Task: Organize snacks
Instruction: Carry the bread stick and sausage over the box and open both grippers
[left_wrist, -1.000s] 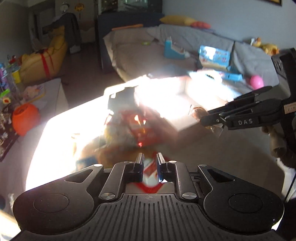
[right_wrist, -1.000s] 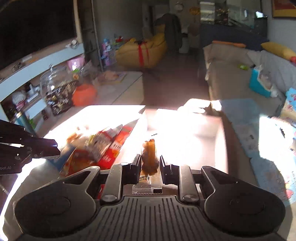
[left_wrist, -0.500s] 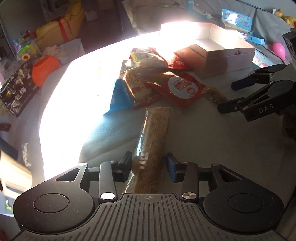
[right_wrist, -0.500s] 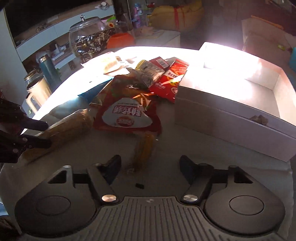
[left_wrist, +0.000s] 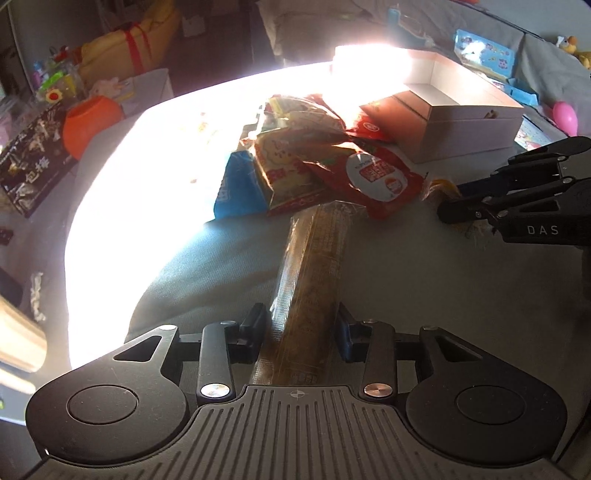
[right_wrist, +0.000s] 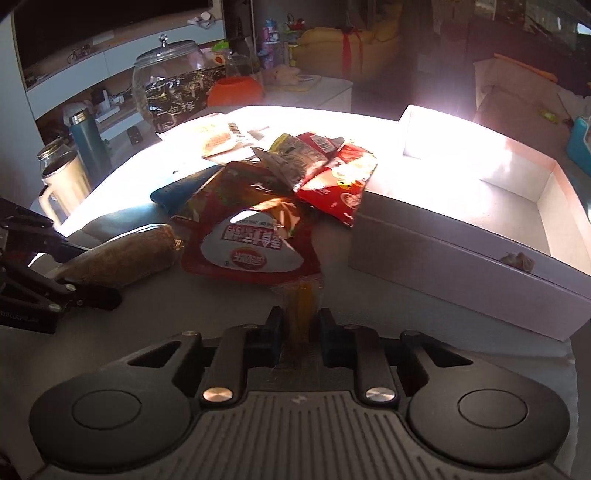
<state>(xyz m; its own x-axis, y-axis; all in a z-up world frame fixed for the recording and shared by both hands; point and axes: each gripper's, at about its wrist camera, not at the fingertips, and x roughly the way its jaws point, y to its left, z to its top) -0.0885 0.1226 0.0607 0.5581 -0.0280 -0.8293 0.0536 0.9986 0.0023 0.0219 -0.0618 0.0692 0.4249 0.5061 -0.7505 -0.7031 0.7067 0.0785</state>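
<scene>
A pile of snack packets (left_wrist: 317, 155) lies on the grey table beside an open white box (left_wrist: 454, 110). My left gripper (left_wrist: 302, 328) is shut on a long brown biscuit roll (left_wrist: 317, 266) lying on the table; the roll also shows in the right wrist view (right_wrist: 122, 254). My right gripper (right_wrist: 301, 328) is shut on a small orange snack packet (right_wrist: 301, 306) just in front of a red packet (right_wrist: 251, 240). The right gripper shows in the left wrist view (left_wrist: 517, 199), the left gripper in the right wrist view (right_wrist: 55, 277). The box (right_wrist: 461, 251) holds a small brown item (right_wrist: 517, 260).
A glass jar (right_wrist: 170, 85), an orange bowl (right_wrist: 234, 90), a teal flask (right_wrist: 86, 136) and a white mug (right_wrist: 64, 181) stand at the table's left. A sofa with toys (left_wrist: 480, 51) lies behind the box. Strong sunlight washes out the far table.
My right gripper has closed on the small orange packet, which lay between its open fingers half a second ago. My left gripper still grips the biscuit roll, which has hardly moved.
</scene>
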